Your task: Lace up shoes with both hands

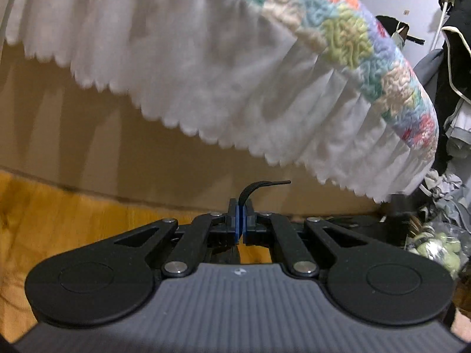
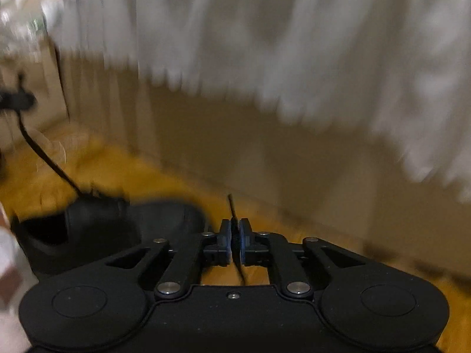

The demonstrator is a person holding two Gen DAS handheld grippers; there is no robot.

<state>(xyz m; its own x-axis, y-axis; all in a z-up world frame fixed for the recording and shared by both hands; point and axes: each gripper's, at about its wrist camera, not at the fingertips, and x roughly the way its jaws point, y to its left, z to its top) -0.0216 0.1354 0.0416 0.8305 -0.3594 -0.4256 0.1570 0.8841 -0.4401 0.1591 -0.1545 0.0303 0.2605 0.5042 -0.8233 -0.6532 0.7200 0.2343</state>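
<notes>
In the left wrist view my left gripper (image 1: 241,206) is shut on a black shoelace (image 1: 259,186); the lace's stiff tip curls up and to the right above the blue pads. The right wrist view is blurred. There my right gripper (image 2: 235,226) is shut on the other black lace end (image 2: 232,206), which pokes up between the pads. A black shoe (image 2: 112,229) lies on the wooden floor to the left of the right gripper. From the shoe a lace strand (image 2: 41,153) runs up and left to a dark shape at the frame edge. The shoe does not show in the left view.
A white frilled bed skirt (image 1: 206,73) with a colourful knitted blanket (image 1: 353,38) hangs above a beige bed base (image 1: 147,161). Yellow wooden floor (image 1: 59,220) lies below. Clothes and bags (image 1: 441,220) pile at the right. A pale sleeve (image 2: 8,264) sits at the right view's left edge.
</notes>
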